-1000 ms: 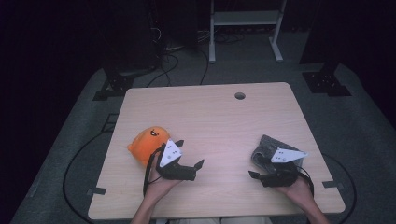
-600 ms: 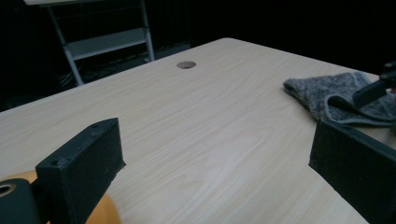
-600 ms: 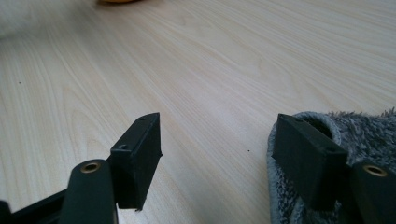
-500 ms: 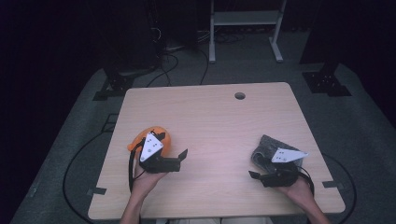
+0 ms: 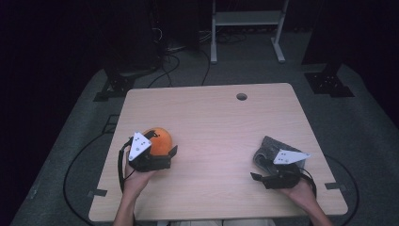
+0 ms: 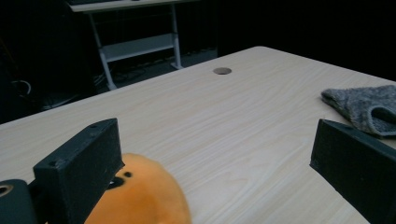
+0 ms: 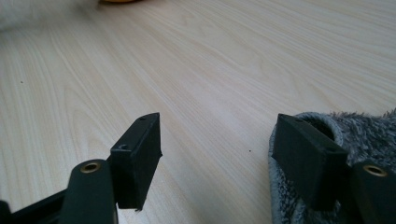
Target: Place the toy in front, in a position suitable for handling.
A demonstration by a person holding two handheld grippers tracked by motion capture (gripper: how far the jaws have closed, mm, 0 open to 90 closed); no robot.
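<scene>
An orange rounded object (image 5: 158, 138) with small dark marks lies on the left part of the light wood table (image 5: 216, 122). My left gripper (image 5: 163, 146) stands open, its jaws on either side of the object without pressing it. In the left gripper view the orange object (image 6: 140, 196) sits against the left jaw, low between the wide jaws of my left gripper (image 6: 212, 140). A grey fuzzy cloth (image 5: 269, 147) lies at the right. My right gripper (image 5: 257, 167) is open beside it; in the right gripper view my right gripper (image 7: 217, 128) has its right jaw over the grey cloth (image 7: 359, 135).
A round cable hole (image 5: 242, 96) is in the table near its far edge. Beyond the table stand a white metal frame (image 5: 244, 19) and cables on the dark floor. Black cables trail from both grippers off the near edge.
My left gripper has swung from the right of the orange object to the object itself, and its open jaws now straddle it. The right gripper and the cloth have stayed put.
</scene>
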